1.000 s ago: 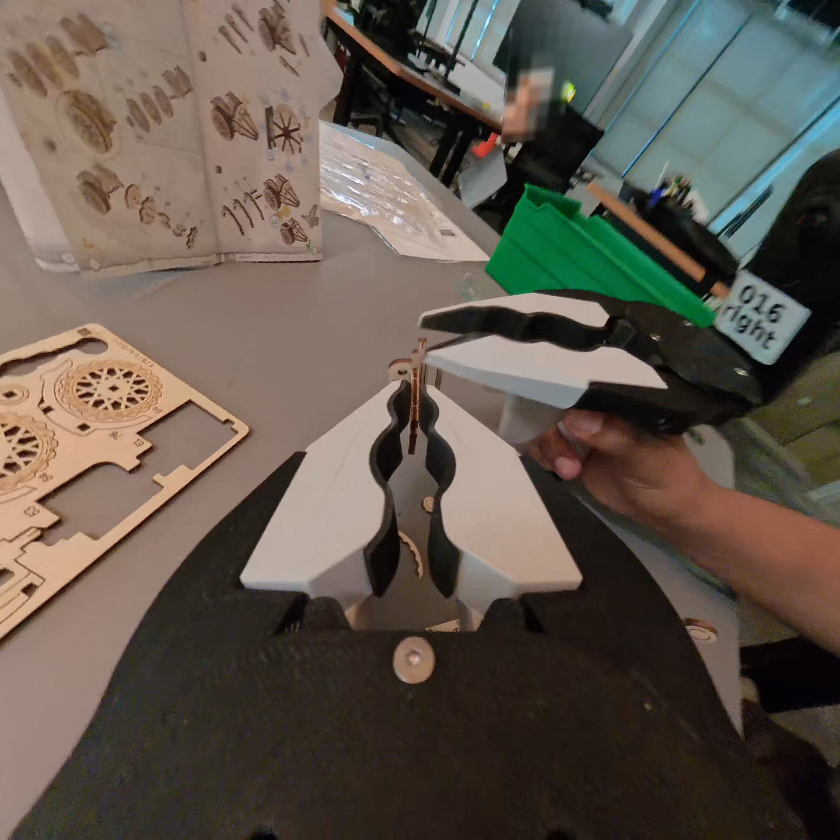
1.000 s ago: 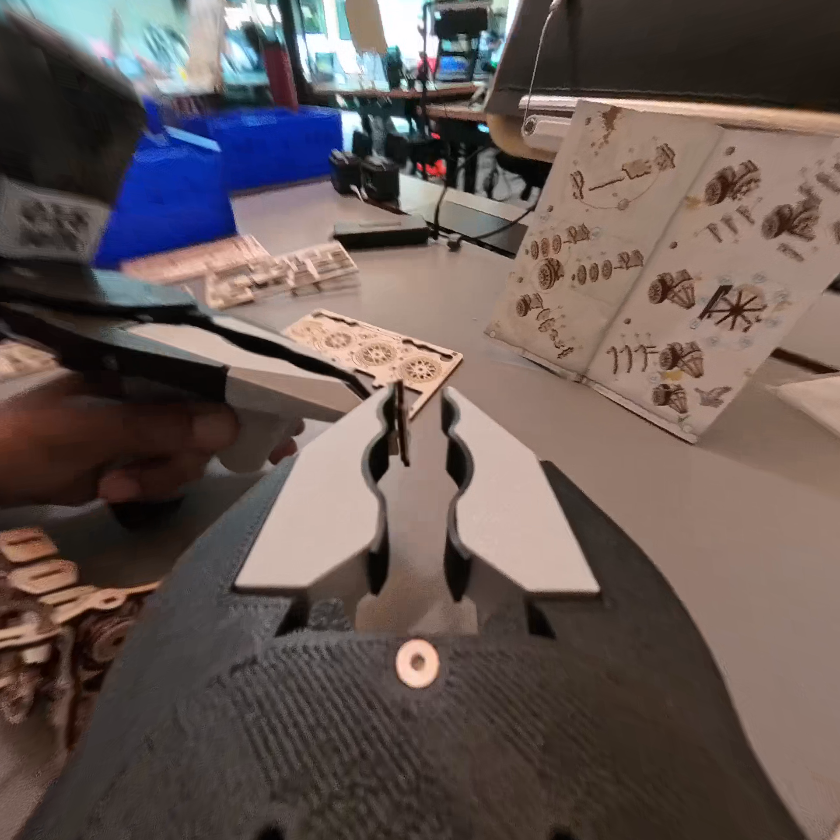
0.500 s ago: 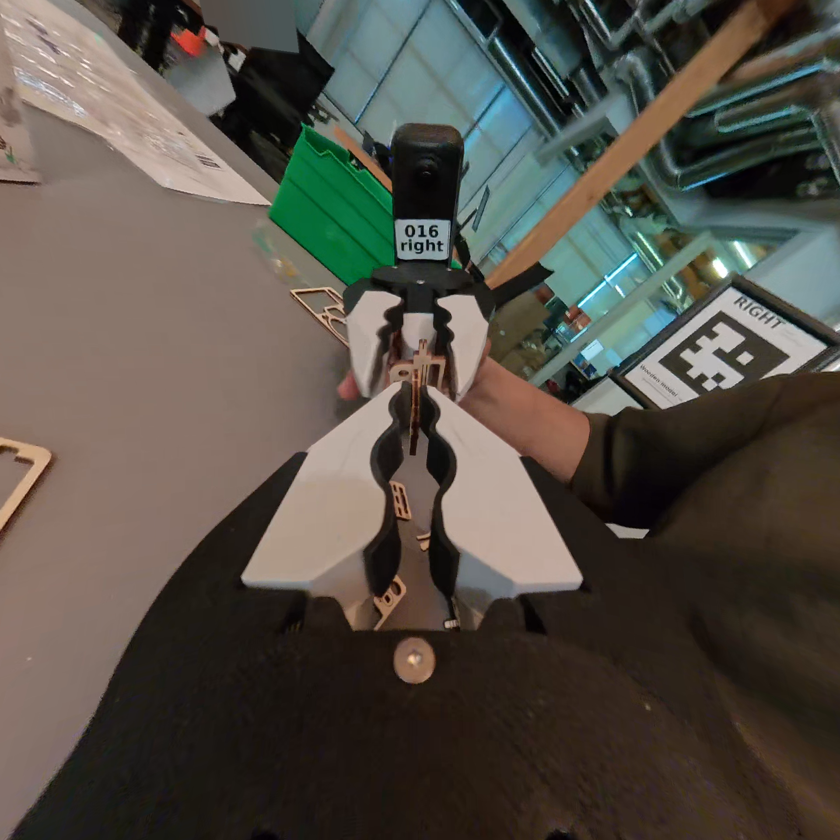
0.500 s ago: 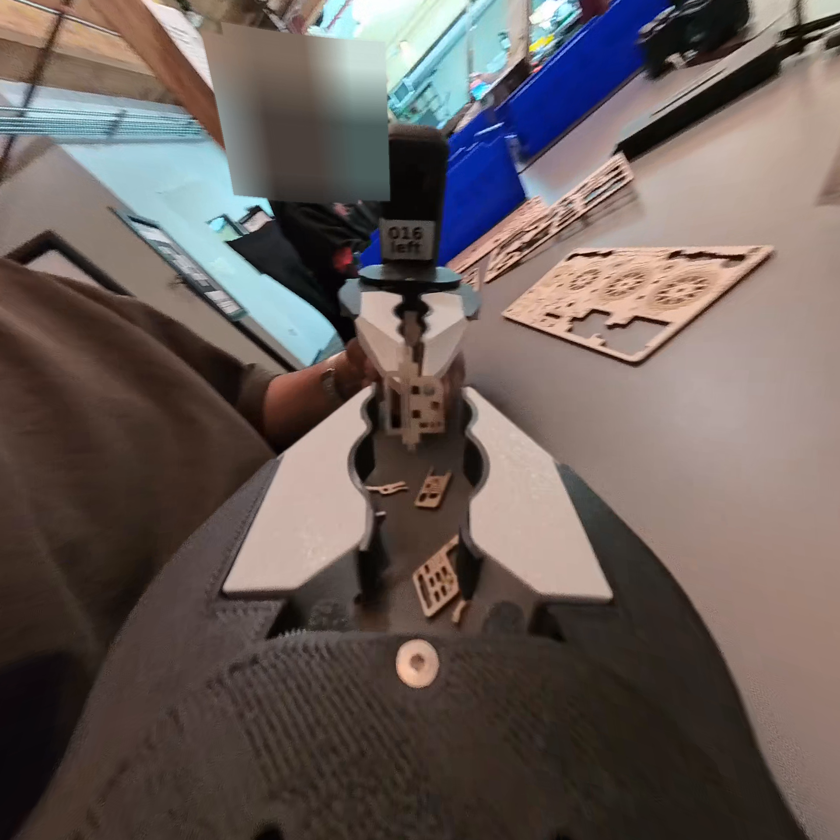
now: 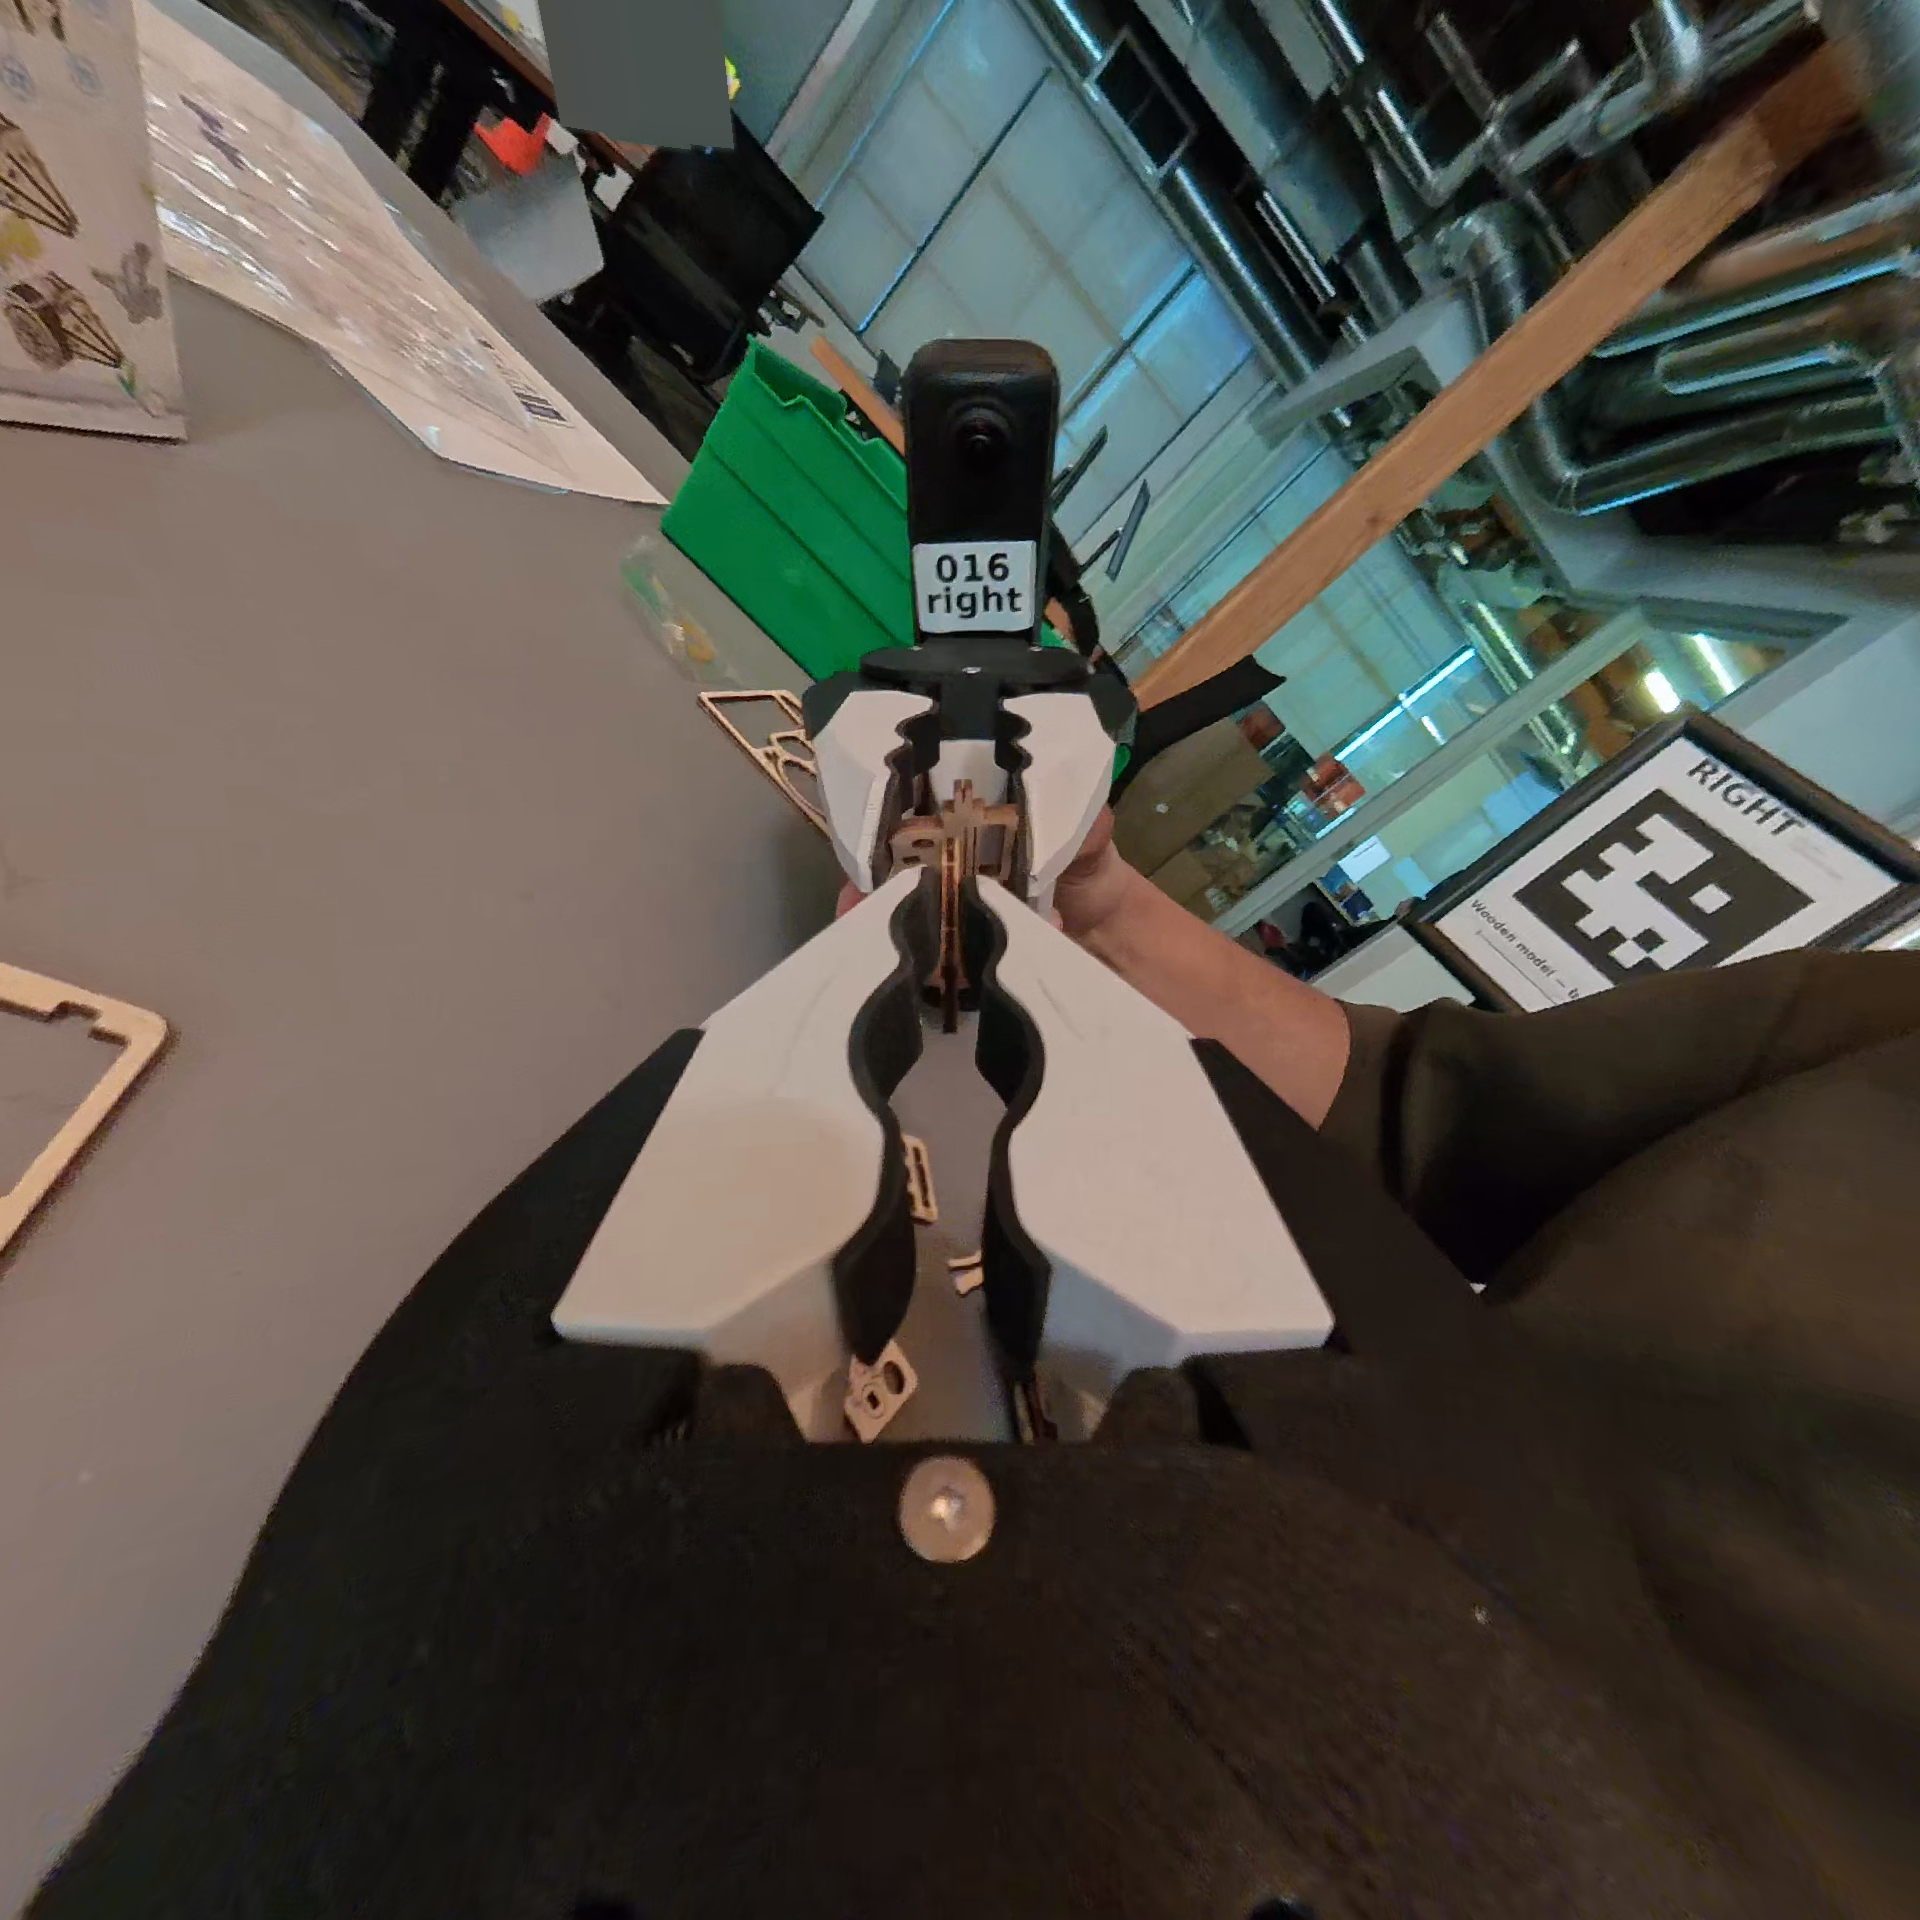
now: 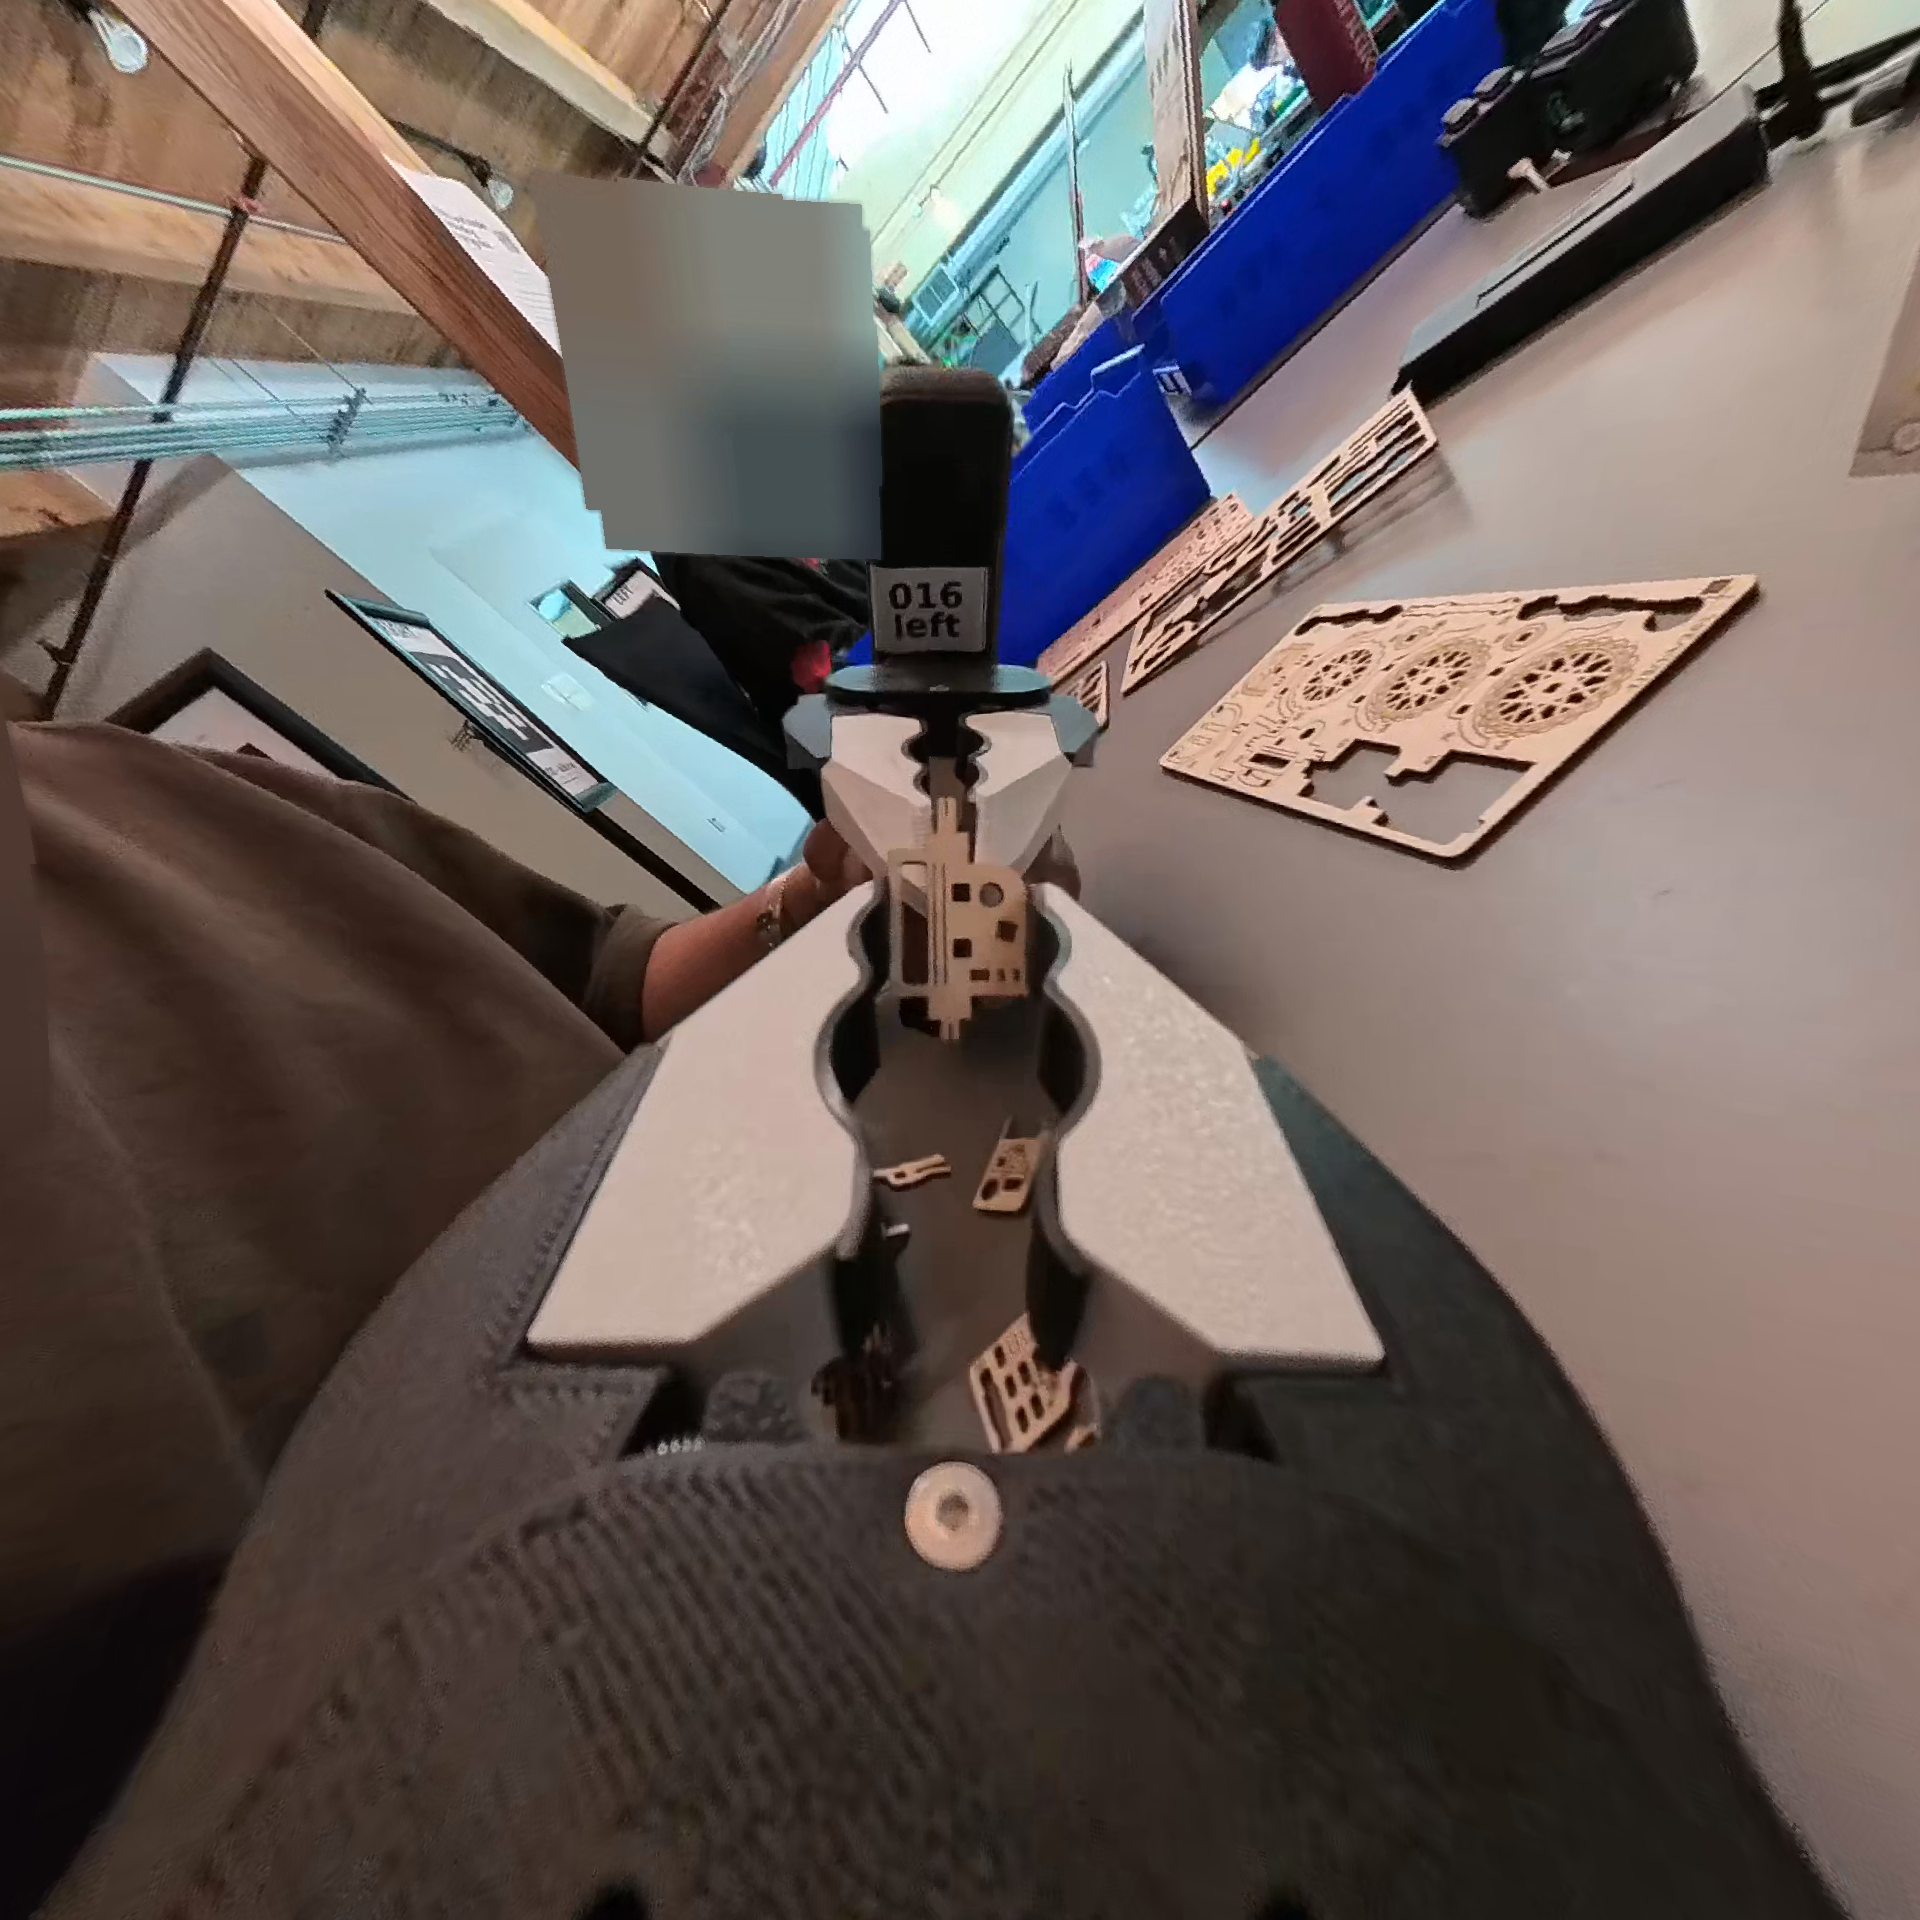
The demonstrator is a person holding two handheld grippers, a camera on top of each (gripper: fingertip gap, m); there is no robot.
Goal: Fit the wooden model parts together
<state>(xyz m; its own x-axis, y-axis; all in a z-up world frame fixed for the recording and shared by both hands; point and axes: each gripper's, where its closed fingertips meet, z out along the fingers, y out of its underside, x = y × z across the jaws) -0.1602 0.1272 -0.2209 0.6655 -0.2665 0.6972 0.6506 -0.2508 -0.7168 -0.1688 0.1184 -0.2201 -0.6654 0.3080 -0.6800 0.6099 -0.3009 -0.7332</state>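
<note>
My left gripper [image 5: 948, 914] is shut on a thin wooden strip [image 5: 948, 961], seen edge-on. A flat wooden plate with cut-out holes [image 6: 982, 935] sits crosswise on that strip. My right gripper [image 6: 961, 914] faces the left one tip to tip, and its fingers [image 6: 1055, 935] press against the plate's two side edges. In the left wrist view the right gripper [image 5: 961, 831] shows straight ahead with the plate [image 5: 992, 831] between its fingers. In the right wrist view the left gripper [image 6: 948, 805] pinches the strip's far end. Both are held above the grey table [image 6: 1558, 1143].
Small loose wooden parts [image 6: 1006, 1179] lie on the table under the grippers, also in the left wrist view [image 5: 878, 1392]. A punched wooden sheet [image 6: 1455, 707] lies to the right and a sheet frame [image 5: 62, 1091] to the left. A green bin [image 5: 790, 509] and an instruction sheet [image 5: 62, 208] stand farther back. Only a small space, under 4 cm, lies between the two pairs of fingers.
Both grippers have swung from side by side to facing each other tip to tip. The right gripper's fingers have closed in on the plate.
</note>
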